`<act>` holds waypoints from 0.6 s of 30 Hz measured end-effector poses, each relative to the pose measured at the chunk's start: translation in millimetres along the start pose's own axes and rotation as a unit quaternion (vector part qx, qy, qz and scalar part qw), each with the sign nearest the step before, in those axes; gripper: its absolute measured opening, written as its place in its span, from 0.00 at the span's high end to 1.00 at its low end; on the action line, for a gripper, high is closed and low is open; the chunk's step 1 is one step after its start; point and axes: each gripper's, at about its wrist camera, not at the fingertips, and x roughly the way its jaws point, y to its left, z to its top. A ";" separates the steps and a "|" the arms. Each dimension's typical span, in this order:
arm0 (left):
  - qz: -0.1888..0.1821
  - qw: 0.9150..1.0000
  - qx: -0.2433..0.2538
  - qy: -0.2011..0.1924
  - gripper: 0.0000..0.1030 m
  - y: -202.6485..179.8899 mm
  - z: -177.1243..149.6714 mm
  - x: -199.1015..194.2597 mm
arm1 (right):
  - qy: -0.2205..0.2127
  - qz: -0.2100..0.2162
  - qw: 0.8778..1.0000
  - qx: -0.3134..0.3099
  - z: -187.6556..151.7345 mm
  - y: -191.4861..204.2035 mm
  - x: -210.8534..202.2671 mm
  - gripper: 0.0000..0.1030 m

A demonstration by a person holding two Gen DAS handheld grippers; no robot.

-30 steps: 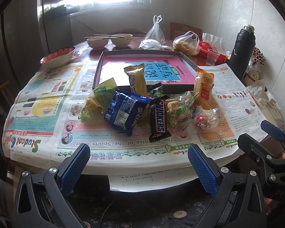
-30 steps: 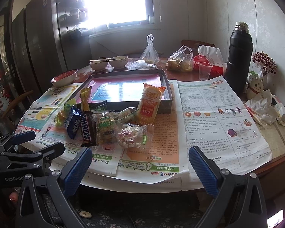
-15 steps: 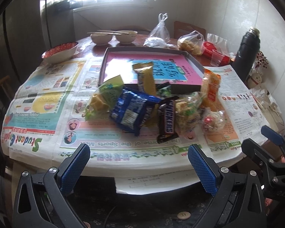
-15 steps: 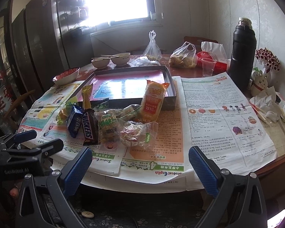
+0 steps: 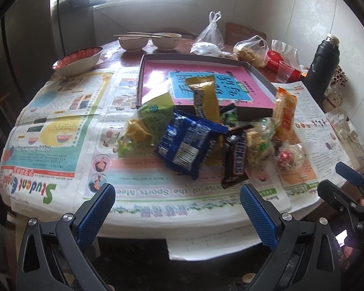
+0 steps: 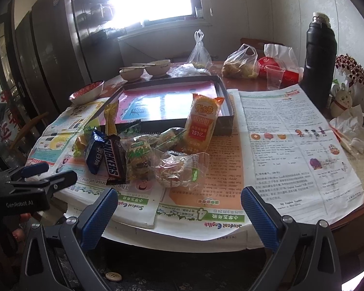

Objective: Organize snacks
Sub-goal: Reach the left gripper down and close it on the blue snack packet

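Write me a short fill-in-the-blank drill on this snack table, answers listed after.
1. The snacks lie piled on sheets of ____ spread over the table.
2. The brown chocolate bar beside the blue cookie packet reads ____.
3. The orange snack packet leans against the front wall of the shallow ____.
4. Both the left gripper and the right gripper are ____ and hold nothing.

Answers: newspaper; Snickers; box; open

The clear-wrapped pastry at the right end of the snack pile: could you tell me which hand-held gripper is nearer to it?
Right. The right hand-held gripper is open straight in front of the clear-wrapped pastry; the left hand-held gripper, also open, faces the blue packet farther left.
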 end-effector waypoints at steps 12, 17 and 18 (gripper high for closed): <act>-0.018 0.999 0.051 0.000 0.12 1.9 18.5 22.6 | 0.026 0.003 1.000 0.007 3.7 -0.5 27.9 0.02; -0.035 0.997 0.061 0.006 0.26 5.9 25.5 35.0 | 0.037 -0.005 0.999 0.005 6.7 1.0 43.9 0.04; -0.036 0.997 0.063 0.007 0.27 6.4 26.6 37.4 | 0.040 -0.007 0.999 0.005 7.5 1.0 47.3 0.06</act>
